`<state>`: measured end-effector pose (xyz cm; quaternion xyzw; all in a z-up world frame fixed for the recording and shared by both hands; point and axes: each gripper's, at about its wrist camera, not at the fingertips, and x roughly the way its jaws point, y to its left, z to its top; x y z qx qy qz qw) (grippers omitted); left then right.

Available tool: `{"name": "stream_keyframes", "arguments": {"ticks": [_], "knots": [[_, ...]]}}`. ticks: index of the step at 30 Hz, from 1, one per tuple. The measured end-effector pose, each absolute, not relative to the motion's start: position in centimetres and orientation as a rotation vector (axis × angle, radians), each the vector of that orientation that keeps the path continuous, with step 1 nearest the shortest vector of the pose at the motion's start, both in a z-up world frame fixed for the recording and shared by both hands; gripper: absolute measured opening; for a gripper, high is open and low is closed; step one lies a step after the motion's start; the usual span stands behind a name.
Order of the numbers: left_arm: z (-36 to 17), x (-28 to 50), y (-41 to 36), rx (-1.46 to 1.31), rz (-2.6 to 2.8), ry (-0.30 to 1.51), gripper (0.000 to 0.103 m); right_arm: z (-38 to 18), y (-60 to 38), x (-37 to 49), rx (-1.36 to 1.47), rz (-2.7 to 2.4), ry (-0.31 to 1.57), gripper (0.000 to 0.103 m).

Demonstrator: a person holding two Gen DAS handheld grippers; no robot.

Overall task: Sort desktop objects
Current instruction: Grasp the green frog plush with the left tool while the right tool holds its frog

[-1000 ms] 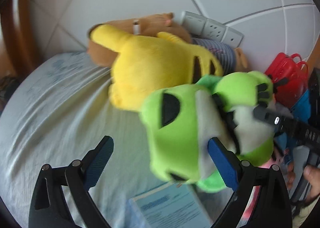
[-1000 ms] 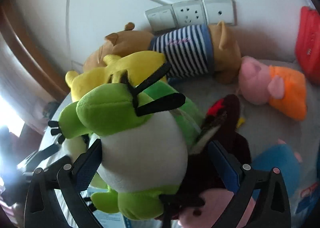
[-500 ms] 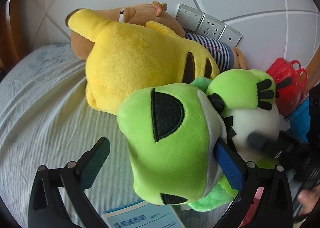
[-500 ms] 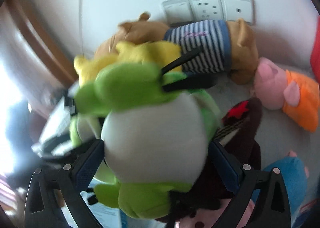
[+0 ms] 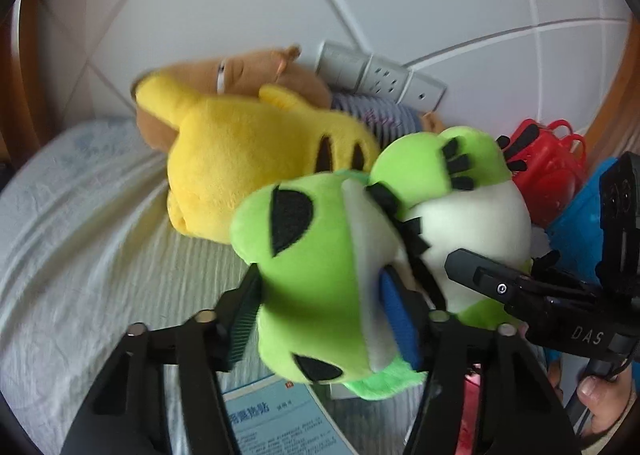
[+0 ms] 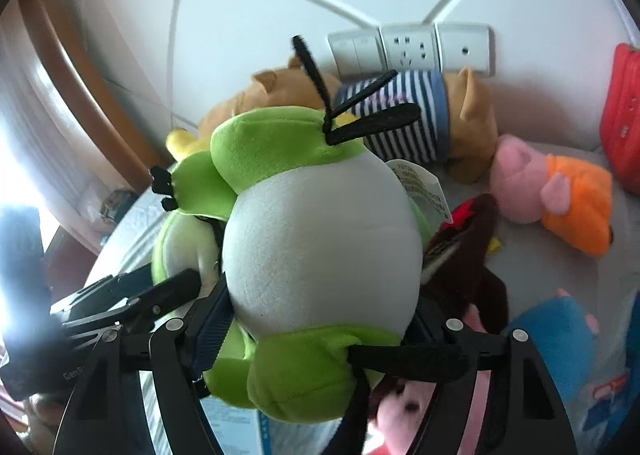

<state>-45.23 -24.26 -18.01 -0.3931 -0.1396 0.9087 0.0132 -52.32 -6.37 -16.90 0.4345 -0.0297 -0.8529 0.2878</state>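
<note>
Slipping is the risk: both plush toys are soft and round, so a shallow pinch could let one roll out onto the grey cloth. The left gripper is closing on the left frog, pads pressing its sides. The right gripper is closing around the right frog, hugging its white belly above the table.
</note>
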Motion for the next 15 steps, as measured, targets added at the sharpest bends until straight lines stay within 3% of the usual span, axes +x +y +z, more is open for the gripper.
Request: {"name": "stream_keyframes", "arguments": {"ticks": [2, 3, 7, 8, 9, 11, 15], "knots": [[-16.8, -44.3, -23.7, -1.207, 2.825, -0.419, 0.052, -15.5, -6.1, -51.0, 1.126, -2.286, -0.09, 0.075], [-16.2, -43.8, -23.4, -1.199, 2.809, -0.415, 0.043, -14.9, -6.2, -50.3, 1.111, -2.277, -0.101, 0.07], [-14.2, -41.9, -21.5, -1.196, 2.804, -0.385, 0.042, -13.1, -6.3, -47.5, 1.12, -2.276, -0.085, 0.057], [-14.0, -41.4, -21.4, -1.201, 2.812, -0.382, 0.046, -13.3, -6.0, -47.0, 1.144, -2.29, -0.075, 0.056], [-14.1, -40.8, -21.6, -1.211, 2.82, -0.383, 0.066, -14.0, -5.1, -46.8, 1.175, -2.302, -0.086, 0.053], [-14.2, -39.8, -22.1, -1.226, 2.841, -0.389, 0.097, -15.3, -3.3, -46.4, 1.238, -2.324, -0.112, 0.051], [-16.2, -39.3, -23.2, -1.278, 2.838, -0.434, 0.101, -16.9, 0.4, -46.2, 1.314, -2.348, -0.217, 0.048]]}}
